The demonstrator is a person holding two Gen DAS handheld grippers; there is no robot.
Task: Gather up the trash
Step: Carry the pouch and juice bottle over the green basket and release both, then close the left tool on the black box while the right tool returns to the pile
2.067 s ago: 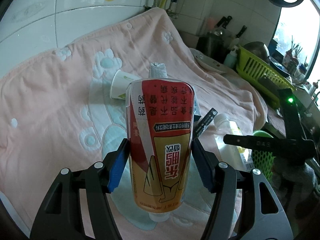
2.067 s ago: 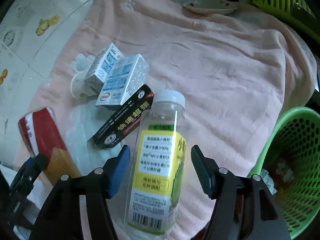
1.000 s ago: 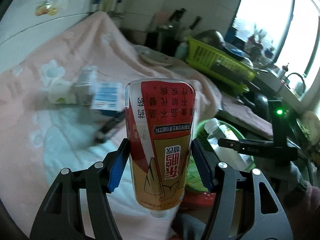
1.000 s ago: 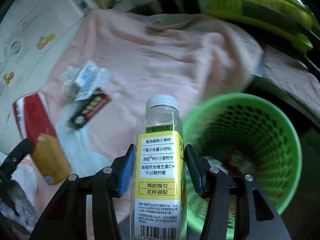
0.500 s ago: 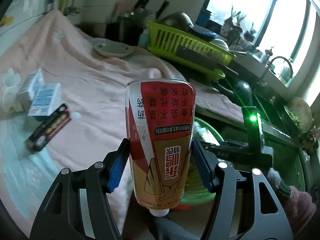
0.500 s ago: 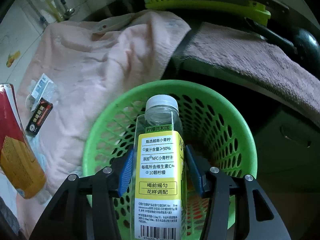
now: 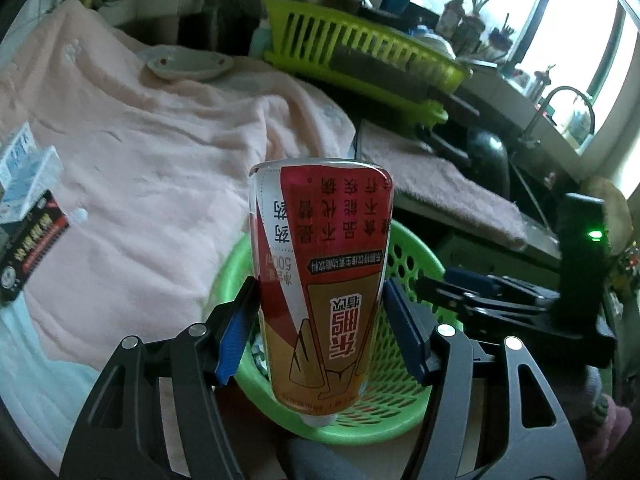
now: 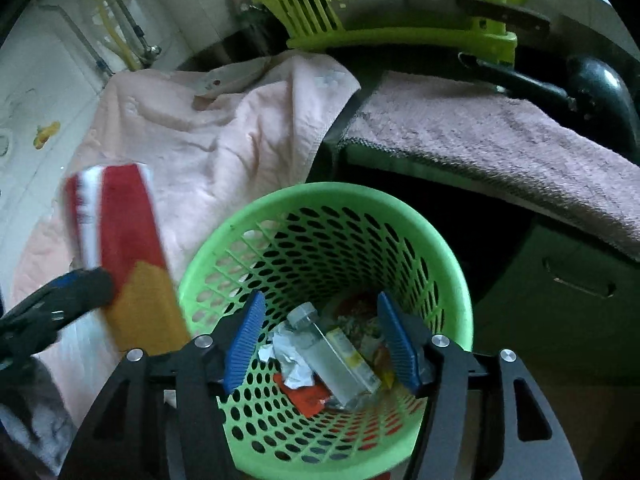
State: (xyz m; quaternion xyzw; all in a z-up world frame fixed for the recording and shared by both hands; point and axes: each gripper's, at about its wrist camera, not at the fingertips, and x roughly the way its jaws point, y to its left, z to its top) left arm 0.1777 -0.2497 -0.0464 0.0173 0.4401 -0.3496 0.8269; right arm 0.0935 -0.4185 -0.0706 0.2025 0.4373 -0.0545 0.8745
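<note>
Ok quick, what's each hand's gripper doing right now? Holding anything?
Left gripper: closed on the red and gold drink bottle, above the green basket.
Right gripper: jaws opening, empty; its clear bottle lies in the basket.

BASKET MOUTH: your right tongs (image 8: 320, 340) hang over the green basket (image 8: 460, 280), mouth unobstructed | LEFT SIDE: red can (image 7: 320, 280) fills your left tongs (image 7: 320, 332) just beside the rim | BEYOND: bench edge with grey towel (image 8: 500, 140) close behind.

Glossy printed bottle (image 7: 320, 280); perforated smooth green plastic basket (image 8: 320, 216); soft fleecy pink cloth (image 7: 160, 140); coarse terry towel (image 8: 500, 136).
</note>
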